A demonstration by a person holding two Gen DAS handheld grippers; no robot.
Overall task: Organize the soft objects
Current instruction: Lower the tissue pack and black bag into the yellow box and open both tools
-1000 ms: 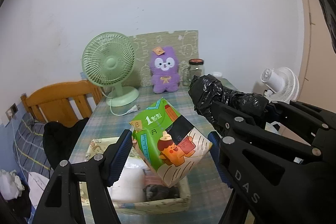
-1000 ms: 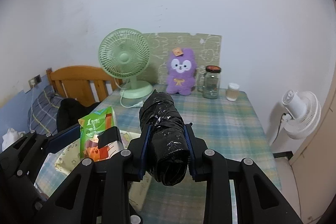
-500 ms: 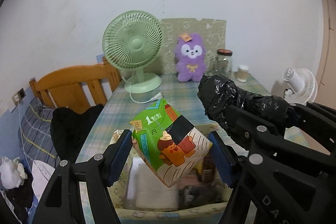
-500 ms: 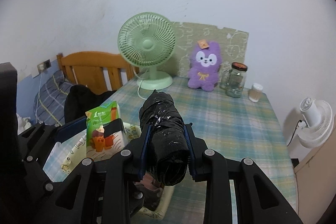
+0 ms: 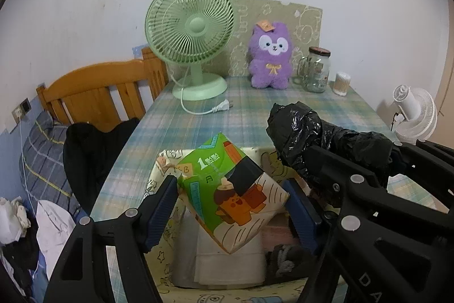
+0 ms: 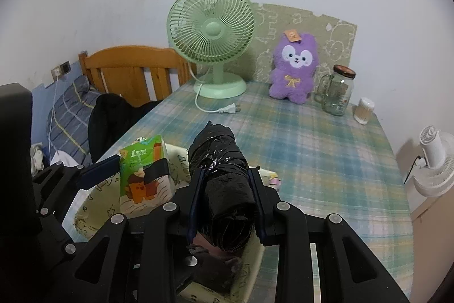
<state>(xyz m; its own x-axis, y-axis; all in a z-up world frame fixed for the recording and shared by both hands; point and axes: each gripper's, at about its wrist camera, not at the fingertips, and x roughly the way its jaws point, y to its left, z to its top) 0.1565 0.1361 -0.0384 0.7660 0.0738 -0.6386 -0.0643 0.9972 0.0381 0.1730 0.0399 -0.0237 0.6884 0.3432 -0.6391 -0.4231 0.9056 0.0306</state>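
My left gripper (image 5: 231,199) is shut on a green and white tissue pack (image 5: 227,189) and holds it tilted above a cream fabric basket (image 5: 167,161). The pack also shows in the right wrist view (image 6: 143,175). My right gripper (image 6: 224,195) is shut on a black plastic bag roll (image 6: 221,169), held over the basket's right side (image 6: 266,175). The roll shows in the left wrist view (image 5: 312,135). White folded cloth (image 5: 227,257) and a dark item (image 5: 283,260) lie in the basket. A purple plush toy (image 5: 271,58) sits at the table's back.
A green desk fan (image 5: 190,30) with a loose plug cord (image 5: 221,107), a glass jar (image 5: 316,70) and a small cotton swab container (image 5: 342,80) stand at the back of the plaid table (image 5: 255,110). A wooden headboard (image 5: 99,87) and bed lie left. A white fan (image 5: 414,110) stands right.
Both grippers have moved back and tilted down with their loads, so the basket now lies under them and the back of the table looks farther off. Both grips are unchanged.
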